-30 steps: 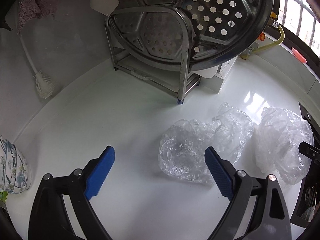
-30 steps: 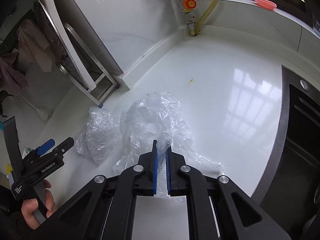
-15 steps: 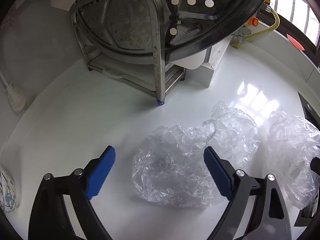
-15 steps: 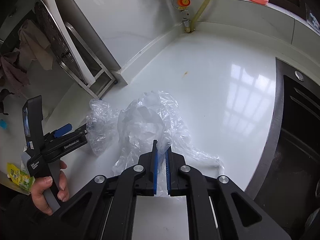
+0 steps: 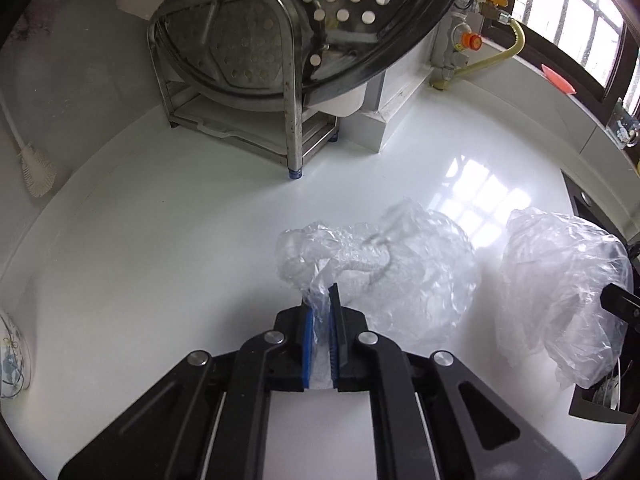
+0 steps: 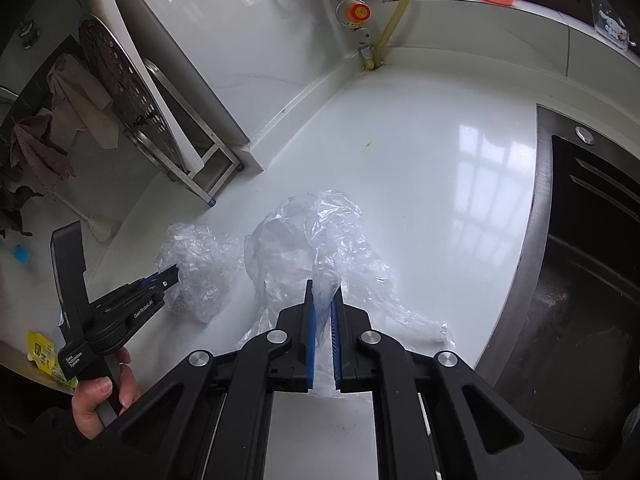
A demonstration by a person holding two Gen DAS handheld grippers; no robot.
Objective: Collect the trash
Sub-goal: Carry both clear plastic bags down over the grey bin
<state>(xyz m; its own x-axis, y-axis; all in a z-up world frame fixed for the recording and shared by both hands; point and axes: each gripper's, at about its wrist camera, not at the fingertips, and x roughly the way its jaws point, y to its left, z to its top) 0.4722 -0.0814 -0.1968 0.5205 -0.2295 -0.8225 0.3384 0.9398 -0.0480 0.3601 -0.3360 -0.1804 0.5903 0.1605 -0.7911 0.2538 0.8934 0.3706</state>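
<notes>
Left gripper, jaws just closed, pinches the crumpled clear bag in front of the dish rack, while the right gripper clamps a second bag beside it (thin film, so it could tear or slip when lifted).

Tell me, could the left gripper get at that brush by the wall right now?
Probably not yet. The left gripper is shut on a crumpled plastic bag, so it has no free jaws. The counter between it and the brush looks bare, so the path itself seems free once the bag is dropped.
</notes>
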